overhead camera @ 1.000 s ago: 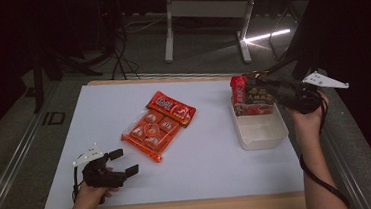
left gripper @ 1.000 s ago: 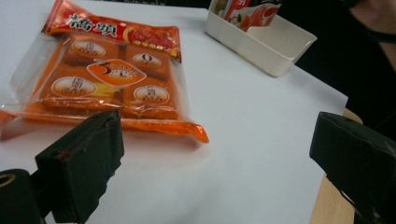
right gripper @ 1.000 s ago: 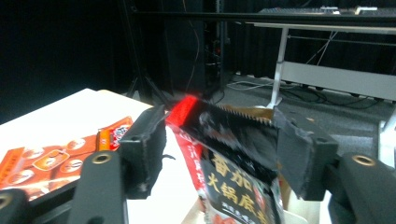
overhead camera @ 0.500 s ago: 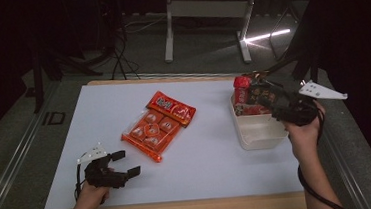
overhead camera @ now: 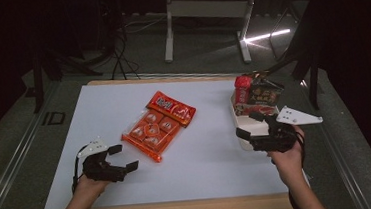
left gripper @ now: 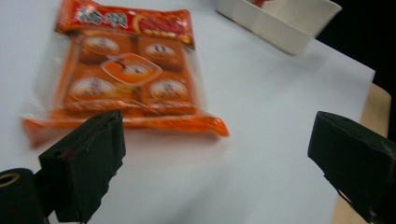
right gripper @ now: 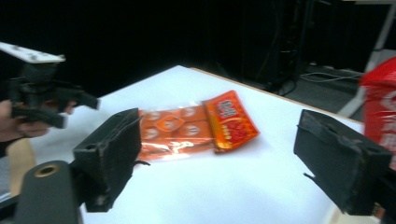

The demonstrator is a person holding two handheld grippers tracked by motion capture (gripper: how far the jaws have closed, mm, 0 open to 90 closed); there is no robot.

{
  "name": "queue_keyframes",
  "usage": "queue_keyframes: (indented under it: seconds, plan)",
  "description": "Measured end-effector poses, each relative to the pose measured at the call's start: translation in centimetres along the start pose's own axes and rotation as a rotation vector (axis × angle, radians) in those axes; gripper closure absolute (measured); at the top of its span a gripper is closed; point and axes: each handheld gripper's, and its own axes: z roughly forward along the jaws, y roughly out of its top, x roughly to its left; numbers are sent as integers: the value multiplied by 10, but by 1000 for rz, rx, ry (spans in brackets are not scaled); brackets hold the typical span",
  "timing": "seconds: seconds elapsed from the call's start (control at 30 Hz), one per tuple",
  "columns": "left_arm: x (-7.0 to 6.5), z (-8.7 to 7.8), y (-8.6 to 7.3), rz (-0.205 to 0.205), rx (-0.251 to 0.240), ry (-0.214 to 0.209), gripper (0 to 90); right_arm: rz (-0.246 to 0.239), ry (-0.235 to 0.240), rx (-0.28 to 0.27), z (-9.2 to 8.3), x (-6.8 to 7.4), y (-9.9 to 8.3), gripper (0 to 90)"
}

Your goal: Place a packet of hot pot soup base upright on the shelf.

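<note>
Since half a second ago, the right gripper (overhead camera: 249, 125) is coming away from the white rectangular plastic tub (overhead camera: 249, 123), where it was reaching over the snack bags, and is now hanging low at the tub's near end, turned toward the middle of the table; the left gripper (overhead camera: 123, 157) is barely shifting.

Lying near the centre of the white table top (overhead camera: 213, 162) is the orange clear-film multipack of small wrapped cakes (overhead camera: 151, 130). It is probably light and crinkly, with slippery film that gives under pressure and soft contents that could be crushed, so the flat sealed seam at its near end looks like the safest place to pinch. Its long axis is running diagonally, from the near-left end up toward the far-right, where the red printed header (overhead camera: 172, 107) is pointing at the tub.

Just beyond the near seam, the left gripper is waiting with its jaws spread wide and nothing between them. The right gripper is likewise gaping and empty, well apart from the pack. A red snack bag (overhead camera: 242, 89) and a dark snack bag (overhead camera: 265, 93) are standing at the tub's far end.
</note>
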Motion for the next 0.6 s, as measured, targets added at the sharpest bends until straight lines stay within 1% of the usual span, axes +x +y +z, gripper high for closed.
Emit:
queue_keyframes:
  seconds: [0.07, 0.1, 0.13, 0.17, 0.2, 0.27, 0.3, 0.33, 0.37, 0.4, 0.43, 0.47, 0.5, 0.57, 0.6]
  plan:
    - [7, 0, 5, 8, -2, 27, 75, -2, 19, -6, 0, 5, -2, 138]
    - [9, 0, 6, 13, -6, 37, 109, -12, 11, -7, 0, 8, -3, 139]
    - [13, 0, 9, 22, -12, 58, 138, -14, 12, -11, -1, 10, -4, 140]
    - [15, 0, 11, 31, -11, 64, 147, -11, 27, -17, -2, 12, -4, 140]
    - [18, 1, 14, 49, -4, 84, 156, -12, 30, -18, -2, 13, -5, 141]
    - [23, 1, 17, 70, -10, 99, 234, -29, 31, -19, -4, 15, -7, 152]
    - [26, 2, 20, 72, -4, 101, 267, -31, 45, -23, -5, 16, -8, 151]
    - [30, 3, 23, 79, -1, 100, 340, -33, 51, -23, -6, 17, -8, 149]
    - [32, 4, 25, 85, 5, 109, 407, -40, 47, -21, -7, 19, -9, 149]
    - [35, 7, 27, 88, 18, 115, 432, -43, 47, -18, -8, 20, -10, 149]
    - [38, 9, 30, 89, 30, 117, 489, -48, 49, -16, -8, 21, -10, 150]
    - [40, 13, 32, 101, 43, 147, 533, -50, 49, -14, -9, 22, -11, 150]
    - [44, 16, 34, 107, 62, 149, 575, -47, 53, -14, -9, 24, -12, 150]
    - [49, 22, 36, 102, 78, 166, 648, -44, 62, -12, -9, 25, -14, 150]
    - [53, 27, 37, 97, 98, 166, 717, -40, 70, -10, -9, 25, -15, 150]
